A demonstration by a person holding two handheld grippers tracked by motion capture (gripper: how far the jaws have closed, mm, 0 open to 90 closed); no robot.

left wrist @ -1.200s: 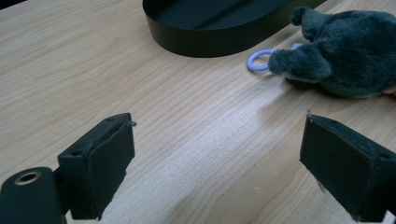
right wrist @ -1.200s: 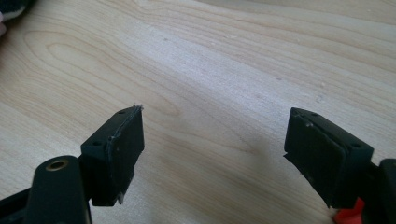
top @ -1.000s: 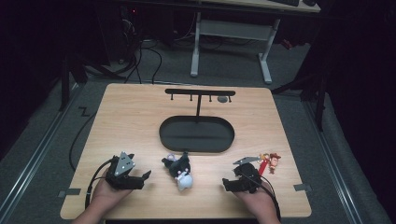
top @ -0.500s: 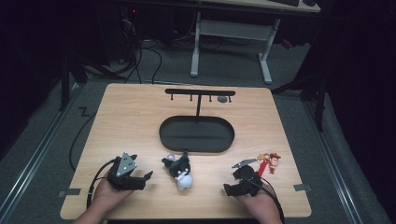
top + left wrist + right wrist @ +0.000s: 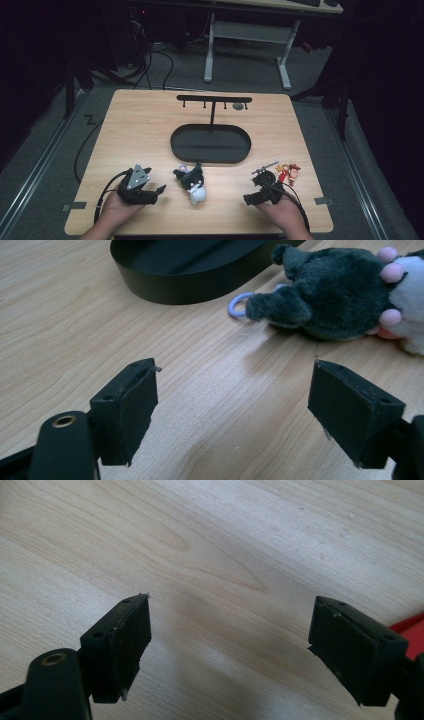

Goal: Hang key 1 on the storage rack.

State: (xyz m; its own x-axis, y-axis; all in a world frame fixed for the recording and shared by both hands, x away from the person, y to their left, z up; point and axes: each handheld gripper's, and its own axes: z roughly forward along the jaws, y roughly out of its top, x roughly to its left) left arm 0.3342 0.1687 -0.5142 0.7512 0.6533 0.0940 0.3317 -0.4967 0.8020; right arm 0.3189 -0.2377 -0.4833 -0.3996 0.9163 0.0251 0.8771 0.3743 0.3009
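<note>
Near the desk's point(image 5: 150, 130) front edge, the left tongs point(image 5: 232, 415) are gaping wide, holding nothing, pointing at the plush point(image 5: 325, 295) lying just ahead, beside the black tray point(image 5: 190, 270). Right tongs point(image 5: 230, 650) are likewise standing wide open and empty over bare wood, with a small figurine point(image 5: 289, 172) lying close by.

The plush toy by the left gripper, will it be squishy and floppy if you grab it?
Probably yes. The plush toy looks furry and stuffed, so it would likely squash between the jaws and droop once lifted. It seems light for its size. It lies flat on the table, so a push should make it slide or drag, not roll.
</note>
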